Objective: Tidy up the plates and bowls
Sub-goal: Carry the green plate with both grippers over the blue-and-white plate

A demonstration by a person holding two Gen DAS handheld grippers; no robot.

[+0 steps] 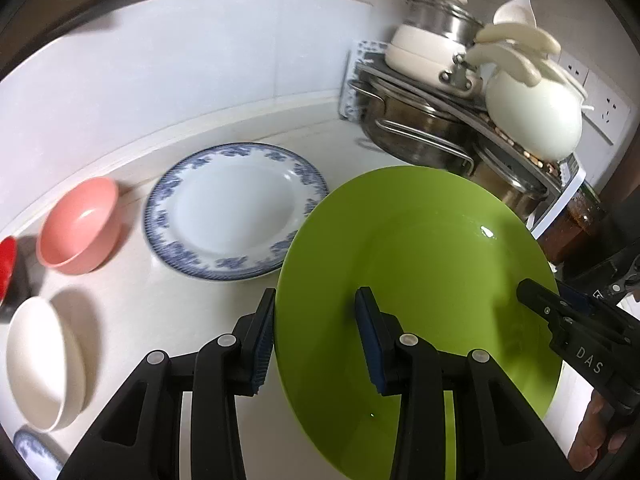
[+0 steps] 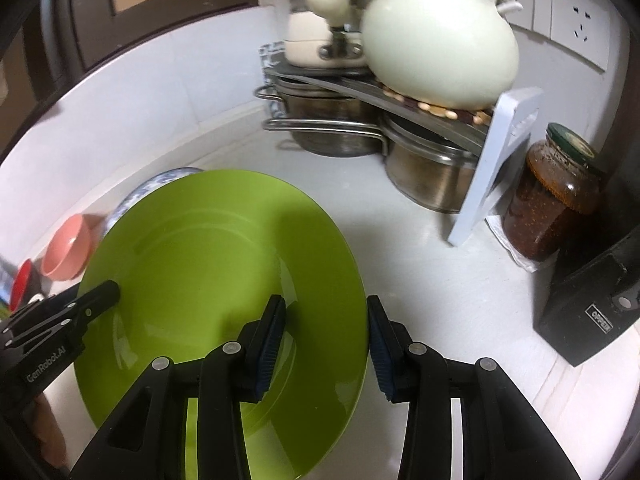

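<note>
Green plate [image 1: 432, 264], large, held tilted above the white counter [image 1: 168, 320] between the two grippers, its far edge overlapping the near rim of a blue-patterned plate [image 1: 236, 208] in the left wrist view.

Left gripper [image 1: 316, 344]: fingers apart, straddling the green plate's left rim, one blue pad outside the edge and one over the plate's face; whether the pads press the rim cannot be told.

Right gripper [image 2: 326, 350]: fingers apart, straddling the opposite rim in the same manner, one pad over the plate's face and one outside the edge; contact likewise unclear.

Blue-patterned plate: flat on the counter, near the back wall.

Pink bowl [image 1: 80, 226]: upright, just left of the blue-patterned plate.

White bowl [image 1: 40, 364]: on the counter, nearer than the pink bowl, well apart from the green plate.

Red item [image 1: 6, 264]: at the left edge, only partly seen.

Corner rack [image 2: 360, 88]: steel pots [image 2: 432, 176] beneath, a pale round pot [image 2: 440, 44] and a cream lidded pot [image 1: 428, 48] on top.

Glass jar [image 2: 552, 200]: dark contents, dark lid, right of the rack.

Black box [image 2: 588, 312]: on the counter, far right.
</note>
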